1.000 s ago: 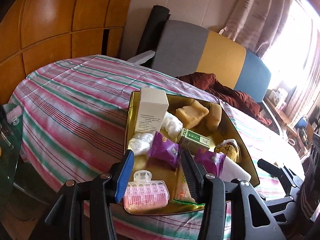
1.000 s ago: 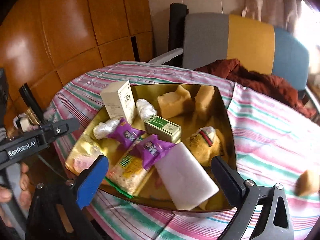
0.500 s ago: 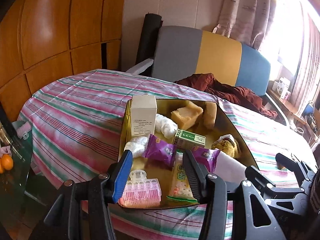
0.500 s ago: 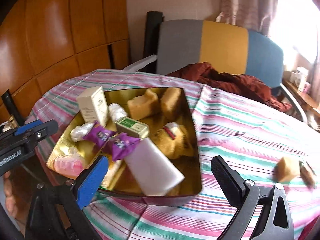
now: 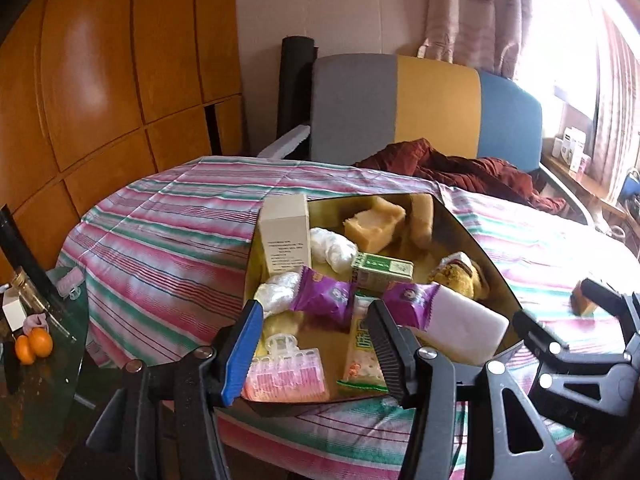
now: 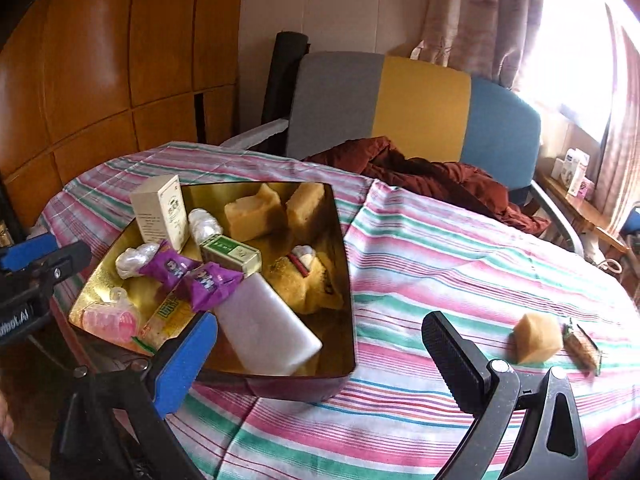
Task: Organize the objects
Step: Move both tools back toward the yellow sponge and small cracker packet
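Both grippers have drawn back from the tin, so more striped tabletop shows than a second ago.

Left wrist view: left gripper, jaws part-spread and just been opening, nothing between them; gold tin beyond, holding a pink hair roller, purple sachets, green box, cream carton, white block.

Right wrist view: right gripper, jaws wide apart, empty. Tan sponge block and a small wrapped item lie loose on the tabletop, well apart from the tin.

Progress, judged: mostly packed; two strays remain.
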